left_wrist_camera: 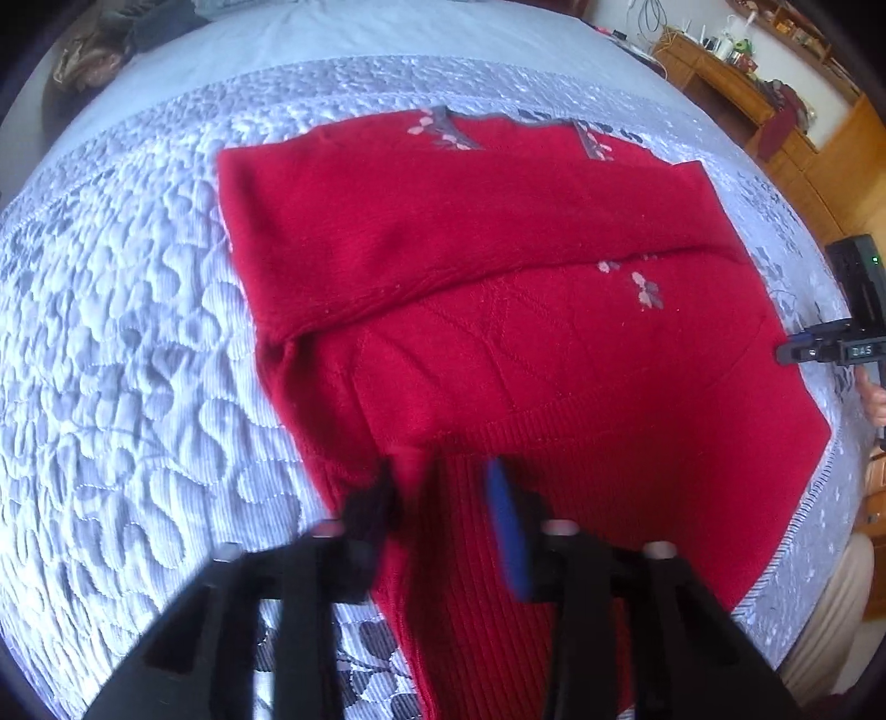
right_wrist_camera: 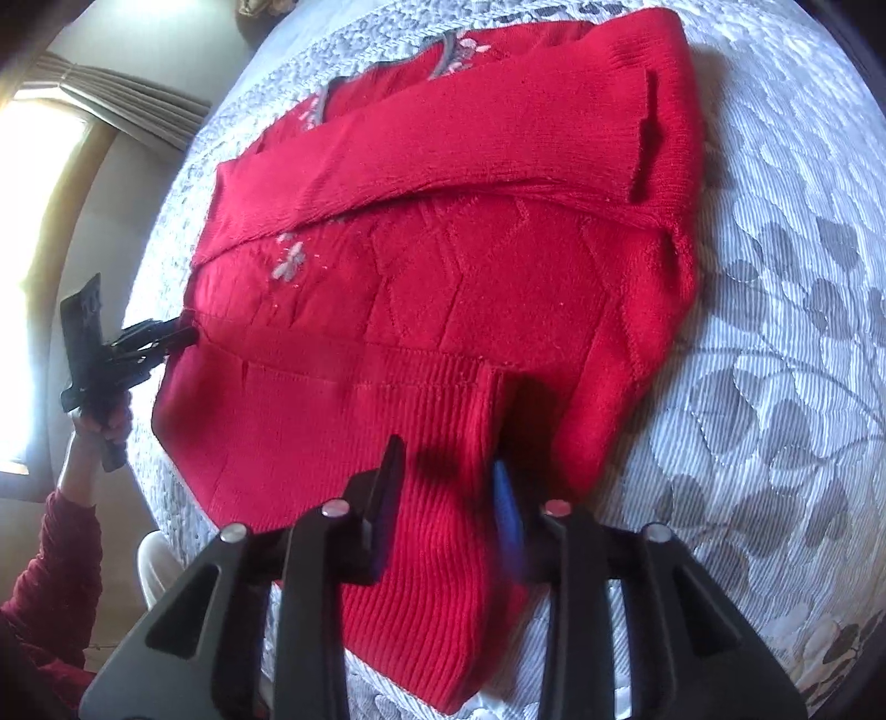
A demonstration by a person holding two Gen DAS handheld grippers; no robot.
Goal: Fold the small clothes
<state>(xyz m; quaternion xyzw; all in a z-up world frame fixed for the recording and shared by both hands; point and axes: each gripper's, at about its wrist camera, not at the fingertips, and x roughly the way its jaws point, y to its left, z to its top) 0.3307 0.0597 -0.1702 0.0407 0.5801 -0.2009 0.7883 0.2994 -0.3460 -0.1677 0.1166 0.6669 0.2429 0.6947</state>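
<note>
A red knit sweater (left_wrist_camera: 526, 310) with small flower embroidery lies flat on the bed, its sleeves folded across the chest. It also shows in the right wrist view (right_wrist_camera: 443, 266). My left gripper (left_wrist_camera: 443, 498) is open, its fingers low over the ribbed hem near the sweater's left corner. My right gripper (right_wrist_camera: 448, 482) is open, its fingers astride the ribbed hem at the other bottom corner. Each gripper shows small in the other's view: the right one (left_wrist_camera: 797, 351) and the left one (right_wrist_camera: 177, 335), both at the sweater's side edge.
A grey quilted bedspread (left_wrist_camera: 138, 360) with a leaf pattern covers the bed. A wooden desk (left_wrist_camera: 720, 77) with clutter stands at the far right. Dark clothes (left_wrist_camera: 105, 50) lie at the far left. A bright window (right_wrist_camera: 39, 249) is beyond the bed.
</note>
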